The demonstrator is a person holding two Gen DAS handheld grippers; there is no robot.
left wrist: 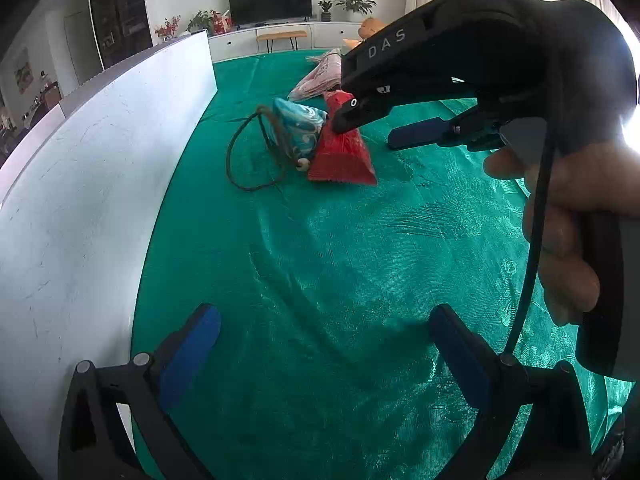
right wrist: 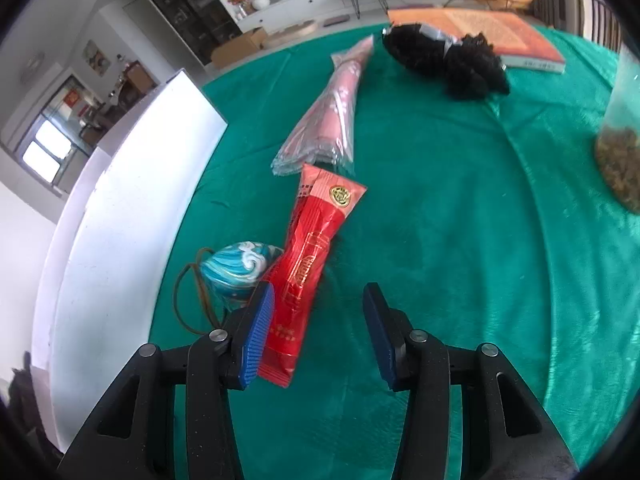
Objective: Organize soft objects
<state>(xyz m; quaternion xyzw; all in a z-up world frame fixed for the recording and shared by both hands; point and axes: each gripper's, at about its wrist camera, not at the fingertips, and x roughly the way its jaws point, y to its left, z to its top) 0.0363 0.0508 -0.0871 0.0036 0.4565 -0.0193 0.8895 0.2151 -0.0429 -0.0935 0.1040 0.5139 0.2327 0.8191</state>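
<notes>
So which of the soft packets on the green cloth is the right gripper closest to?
The red packet: its near end lies between the open fingers of the right gripper. The pink packet lies beyond it, and the black fluffy item farther still.

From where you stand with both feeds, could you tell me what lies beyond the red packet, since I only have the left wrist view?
Observer: Past the red packet lies a pink plastic-wrapped bundle, and beyond that a black fuzzy item, which your view hides behind the right gripper.
Operator: Thank you. Is the right gripper closed on the packet?
Observer: No. The right gripper is open; the packet's near end sits between the fingers, close against the left pad.
Operator: Anything else on the cloth on that side?
Observer: A flat book lies behind the black item, and a clear container of brownish-green contents stands at the far right.
</notes>
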